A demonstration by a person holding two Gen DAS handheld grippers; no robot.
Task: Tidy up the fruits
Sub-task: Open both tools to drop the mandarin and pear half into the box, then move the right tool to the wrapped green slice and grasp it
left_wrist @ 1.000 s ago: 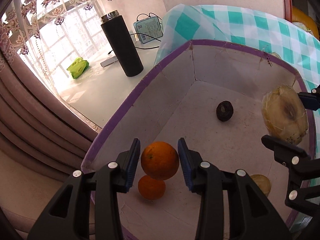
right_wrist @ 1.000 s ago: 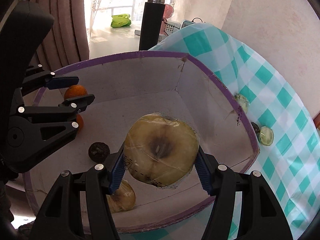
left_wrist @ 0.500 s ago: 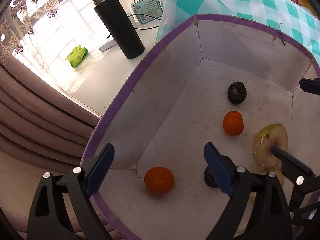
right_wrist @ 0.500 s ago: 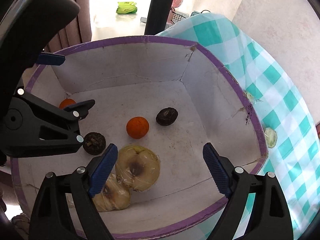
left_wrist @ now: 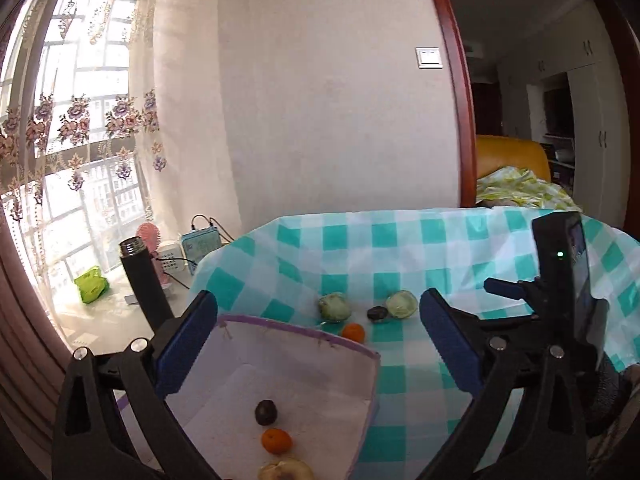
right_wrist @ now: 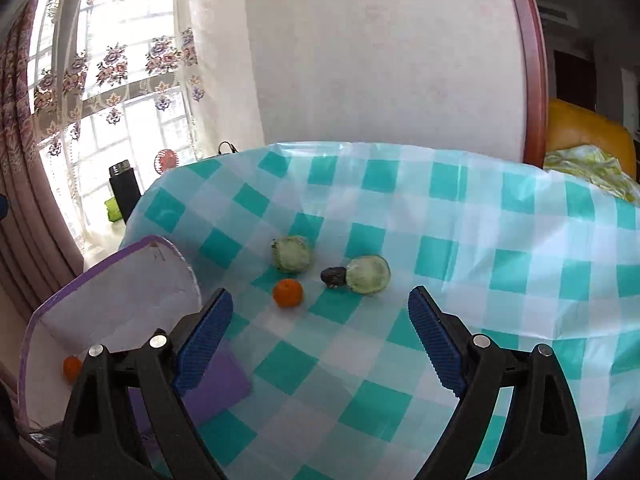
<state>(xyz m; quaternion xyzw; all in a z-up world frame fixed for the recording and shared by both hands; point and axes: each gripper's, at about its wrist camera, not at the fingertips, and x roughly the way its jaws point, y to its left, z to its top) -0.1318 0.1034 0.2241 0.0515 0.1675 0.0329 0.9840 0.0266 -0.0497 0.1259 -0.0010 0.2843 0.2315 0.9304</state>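
Note:
A white box with a purple rim (left_wrist: 296,330) (right_wrist: 120,254) stands at the table's left end. Inside it I see a dark fruit (left_wrist: 266,412), an orange (left_wrist: 276,440) and a wrapped pale fruit (left_wrist: 286,470); the right wrist view shows an orange (right_wrist: 72,368) inside. On the checked cloth beyond the box lie an orange (right_wrist: 287,293) (left_wrist: 353,332), two wrapped green fruits (right_wrist: 292,254) (right_wrist: 368,275) and a small dark fruit (right_wrist: 334,276). My left gripper (left_wrist: 320,344) is open and empty above the box. My right gripper (right_wrist: 320,332) is open and empty above the cloth.
A black flask (left_wrist: 142,288), a green packet (left_wrist: 92,284) and small devices (left_wrist: 200,244) stand on the sill at the left. The teal checked tablecloth (right_wrist: 480,280) stretches right. The right gripper's body (left_wrist: 560,280) shows at the left wrist view's right edge.
Both grippers let their fruit drop into the box, an orange from the left and a wrapped pale fruit from the right. Both have since risen and tilted up toward the fruits on the cloth.

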